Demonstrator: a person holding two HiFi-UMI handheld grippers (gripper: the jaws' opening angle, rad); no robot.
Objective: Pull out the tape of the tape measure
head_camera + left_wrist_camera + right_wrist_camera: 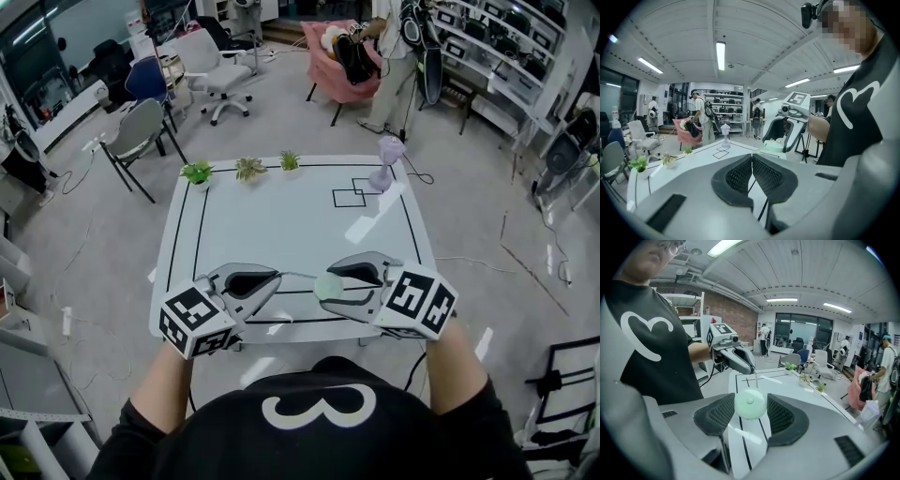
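A person in a black shirt is standing at the near edge of a white table [281,220] marked with black lines, holding a gripper in each hand above it. The right gripper [330,284] is clamping a pale green, round plastic tape measure [327,287] between widely spread jaws, its pads pressing on the two sides of the case. In the right gripper view the same green disc [750,403] is sitting squarely between the ribbed pads [723,414]. The left gripper [274,278], just to the left, is pressing its jaws fully together on the tip of the thin pale tape [298,276]. The tape is spanning the short gap between the two tools. The tape measure is hanging over the table's near edge, between the person's hands.

Along the far edge, three small pots are standing in a row. Each is carrying a green plant: a bright leafy one at the left [197,173], a paler one in the middle [250,169] and a small one at the right [290,161]. A small lilac object on a stem [387,159] is standing near the far right corner. Beyond the table, a pink armchair [328,80] is holding a dark bag [356,58].
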